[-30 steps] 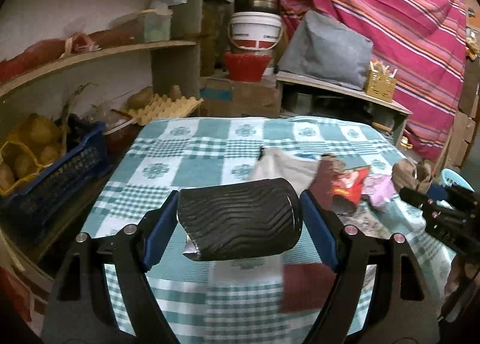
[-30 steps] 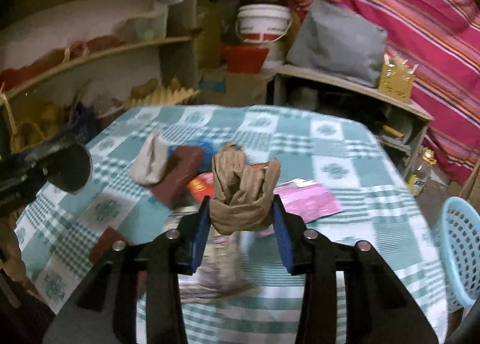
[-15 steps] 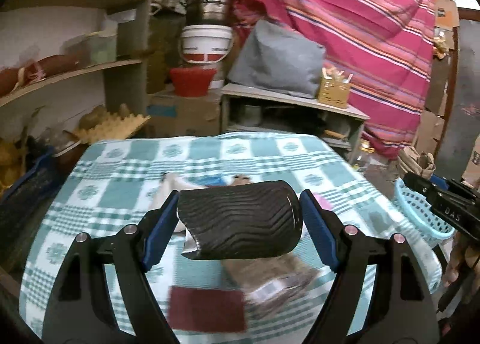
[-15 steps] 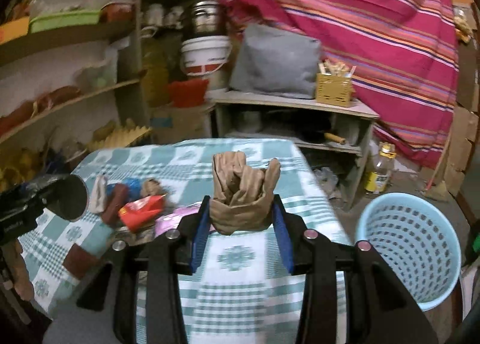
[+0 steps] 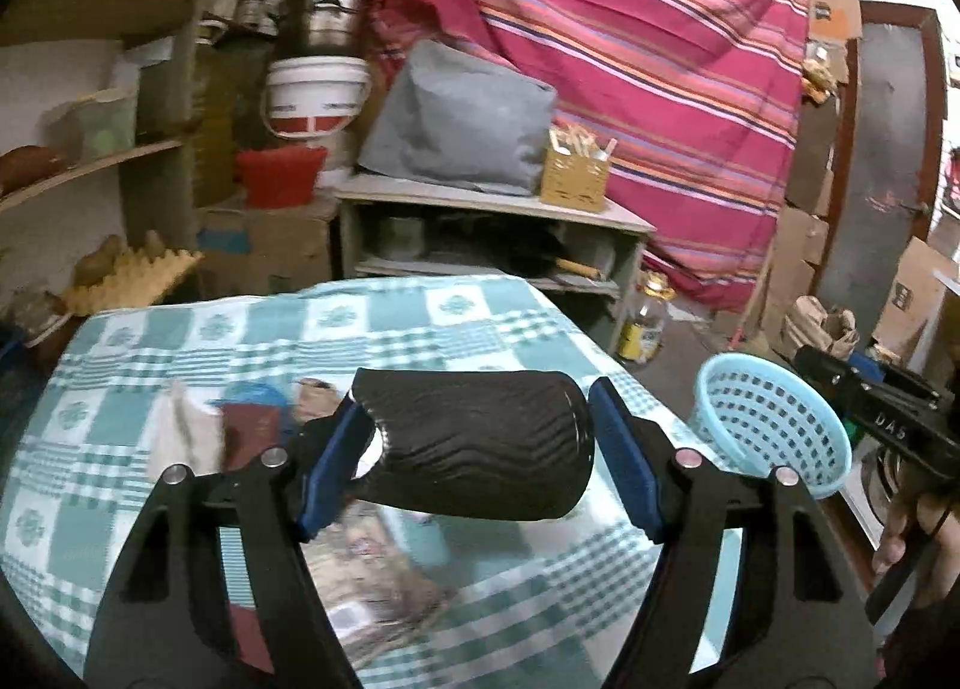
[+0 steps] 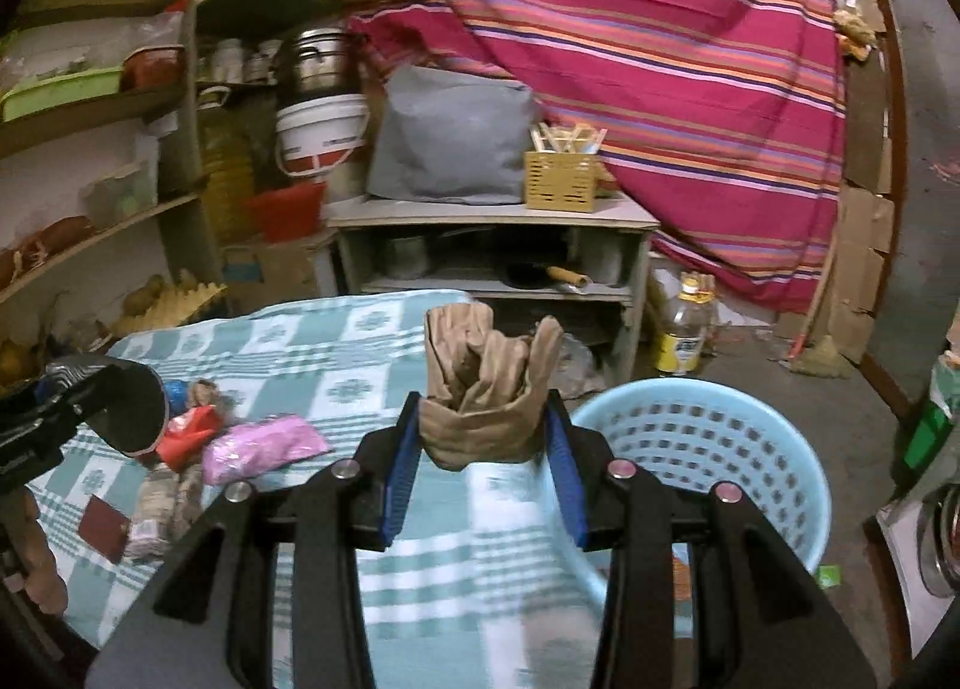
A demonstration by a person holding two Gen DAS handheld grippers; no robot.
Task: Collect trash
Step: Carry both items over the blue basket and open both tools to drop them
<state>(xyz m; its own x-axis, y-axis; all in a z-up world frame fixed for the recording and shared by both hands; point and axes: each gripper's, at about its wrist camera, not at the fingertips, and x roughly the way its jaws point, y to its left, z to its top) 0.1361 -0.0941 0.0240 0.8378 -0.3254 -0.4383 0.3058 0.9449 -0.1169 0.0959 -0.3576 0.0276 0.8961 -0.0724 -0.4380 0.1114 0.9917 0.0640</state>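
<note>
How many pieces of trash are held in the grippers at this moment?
2: a black ridged cup between the closing left gripper jaws, a crumpled brown paper bag clamped in the right gripper.

left gripper [image 5: 477, 449]: closing on black ribbed wrapper [image 5: 480, 440] | blue basket [image 5: 774, 425]: right, beside table [image 5: 420, 317]

Left gripper [image 5: 480, 443] jaws are closing on their load; right gripper [image 6: 483, 443] jaws clamp theirs.

Background: striped cloth [image 6: 630, 29] behind a grey cushion [image 6: 453, 134], white bucket [image 6: 321, 134], yellow caddy [image 6: 561, 179] and shelves [image 6: 96, 107].
</note>
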